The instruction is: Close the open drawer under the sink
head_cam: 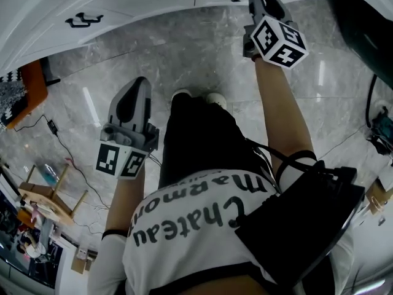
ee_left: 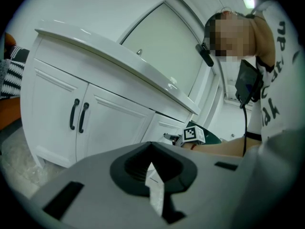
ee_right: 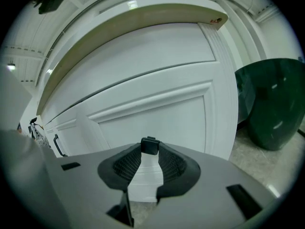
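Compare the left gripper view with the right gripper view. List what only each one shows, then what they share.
Only the left gripper view: the person, the right gripper's marker cube near the cabinet, and the left gripper, with nothing between its jaws.
Only the right gripper view: the right gripper, closed on a small black knob on a panelled white front.
Both: the white cabinet, its countertop, a black door handle and a dark green container.

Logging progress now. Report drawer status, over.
Left claw open, empty. Right claw shut on drawer knob. Drawer front: gap unreadable. Nothing in the way.
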Demonstrator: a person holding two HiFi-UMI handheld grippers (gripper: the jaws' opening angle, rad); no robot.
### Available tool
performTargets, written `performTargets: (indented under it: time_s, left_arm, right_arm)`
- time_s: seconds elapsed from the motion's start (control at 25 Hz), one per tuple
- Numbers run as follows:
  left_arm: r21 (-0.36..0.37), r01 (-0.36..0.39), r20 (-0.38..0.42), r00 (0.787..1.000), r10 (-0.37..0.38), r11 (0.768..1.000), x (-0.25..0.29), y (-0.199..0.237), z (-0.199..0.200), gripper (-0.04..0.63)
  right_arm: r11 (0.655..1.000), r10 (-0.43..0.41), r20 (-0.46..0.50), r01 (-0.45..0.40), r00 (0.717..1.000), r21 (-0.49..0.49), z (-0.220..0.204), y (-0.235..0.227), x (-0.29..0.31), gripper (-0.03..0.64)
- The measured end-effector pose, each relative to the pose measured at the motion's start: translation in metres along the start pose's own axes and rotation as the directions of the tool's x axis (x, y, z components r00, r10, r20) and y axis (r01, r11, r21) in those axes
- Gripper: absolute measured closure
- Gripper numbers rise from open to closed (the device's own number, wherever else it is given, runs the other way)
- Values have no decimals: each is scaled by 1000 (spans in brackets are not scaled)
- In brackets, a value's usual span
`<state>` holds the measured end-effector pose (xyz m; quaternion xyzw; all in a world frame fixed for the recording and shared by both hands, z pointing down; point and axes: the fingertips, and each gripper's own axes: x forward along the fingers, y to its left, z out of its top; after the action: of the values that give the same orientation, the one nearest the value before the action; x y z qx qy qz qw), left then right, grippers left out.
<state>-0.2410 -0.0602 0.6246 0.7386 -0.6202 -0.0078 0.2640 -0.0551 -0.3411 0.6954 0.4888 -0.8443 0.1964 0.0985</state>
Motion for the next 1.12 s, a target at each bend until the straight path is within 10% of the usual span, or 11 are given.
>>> performTargets:
  time_s: [0.72, 1.12]
  left_arm:
    - [-19, 13, -14, 1000, -13, 1000, -21, -50, 68, 586]
    - [64, 111, 64, 991, -115, 992, -46, -110, 167, 586]
  right_arm:
    - [975, 117, -195, -75, 974, 209, -9, 10, -40, 449]
    - [962, 246, -66, -235, 967, 136, 114, 83, -153, 604]
